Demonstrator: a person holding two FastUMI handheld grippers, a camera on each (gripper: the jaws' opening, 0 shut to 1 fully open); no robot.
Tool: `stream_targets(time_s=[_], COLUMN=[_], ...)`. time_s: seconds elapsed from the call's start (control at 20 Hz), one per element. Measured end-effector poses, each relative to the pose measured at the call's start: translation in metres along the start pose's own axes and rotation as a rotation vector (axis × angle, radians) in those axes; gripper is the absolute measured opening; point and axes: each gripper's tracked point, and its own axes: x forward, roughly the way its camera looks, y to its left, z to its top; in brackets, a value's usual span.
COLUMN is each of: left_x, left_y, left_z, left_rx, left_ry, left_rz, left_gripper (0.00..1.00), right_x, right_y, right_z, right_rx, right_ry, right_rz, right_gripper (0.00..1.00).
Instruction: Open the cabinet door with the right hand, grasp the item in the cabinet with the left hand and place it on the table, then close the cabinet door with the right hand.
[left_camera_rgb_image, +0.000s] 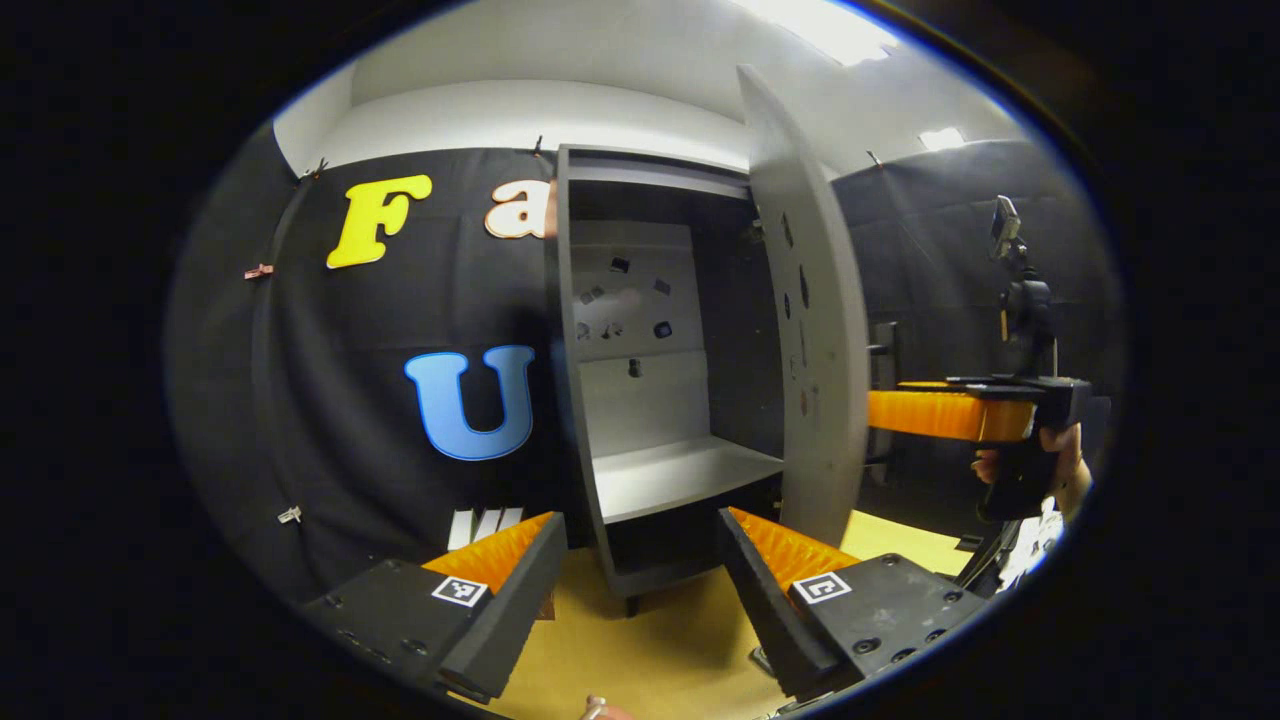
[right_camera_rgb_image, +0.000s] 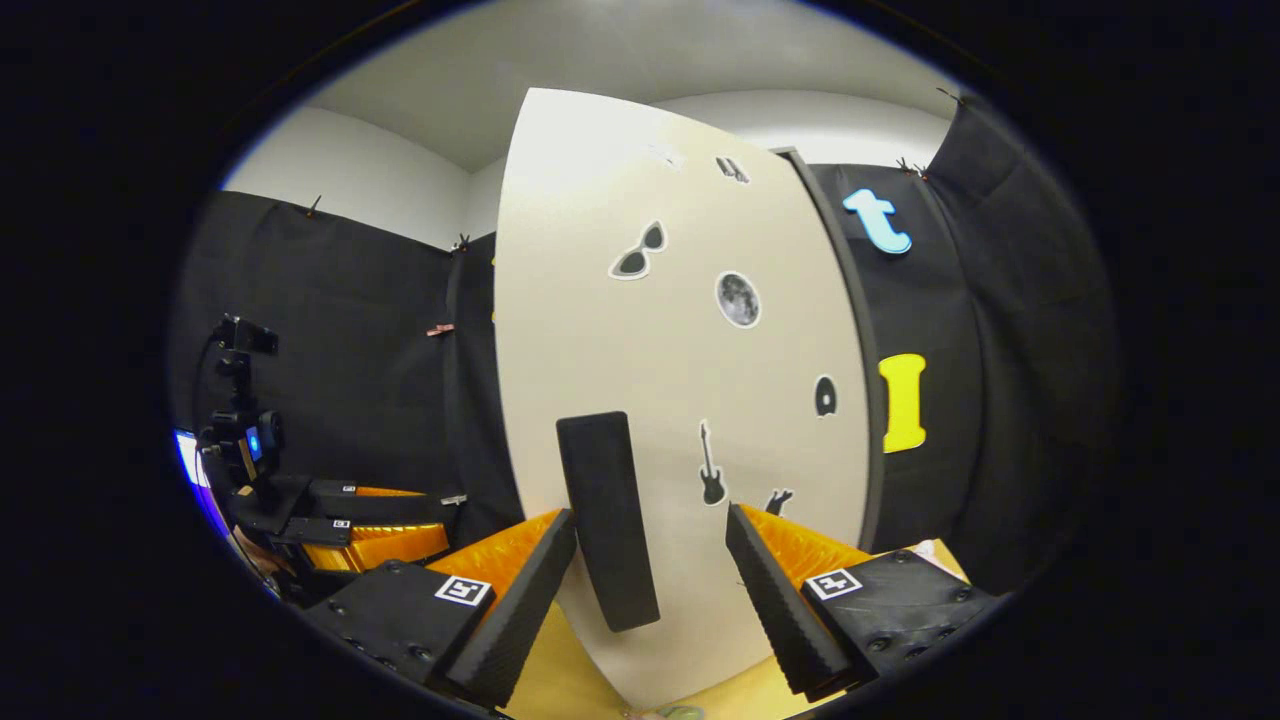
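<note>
Your grey cabinet (left_camera_rgb_image: 640, 400) stands on the table with its pale sticker-covered door (right_camera_rgb_image: 690, 380) swung open, black handle (right_camera_rgb_image: 607, 520) upright, shelf looking bare.

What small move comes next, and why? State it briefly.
Probably shut the right gripper on the handle to swing the door closed: the door stands open, the shelf looks bare, the left gripper is open, and the handle sits just ahead of the open right gripper.

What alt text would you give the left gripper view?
A grey cabinet stands with its door swung open and its shelf bare. The left gripper is open in front of it, and the right gripper is beside the door.
</note>
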Motion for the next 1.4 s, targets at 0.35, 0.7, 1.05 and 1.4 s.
stream_targets(time_s=[0.35, 0.7, 1.05, 1.4], left_x=[0.024, 0.056, 0.070, 0.073], left_y=[-0.009, -0.063, -0.079, -0.083], left_z=[0.017, 0.032, 0.044, 0.041], left_rx=[-0.043, -0.078, -0.045, -0.049], left_ry=[-0.056, -0.099, -0.131, -0.123], left_rz=[-0.025, -0.099, -0.063, -0.026], left_gripper=[0.94, 0.95, 0.95, 0.95], right_x=[-0.012, -0.036, -0.046, -0.049], right_y=[-0.041, -0.097, -0.123, -0.133], right_z=[0.007, 0.029, 0.037, 0.039], right_rx=[-0.126, -0.229, -0.159, -0.126], right_ry=[-0.031, -0.103, -0.115, -0.123], right_rz=[-0.140, -0.356, -0.373, -0.372], right_gripper=[0.98, 0.98, 0.98, 0.97])
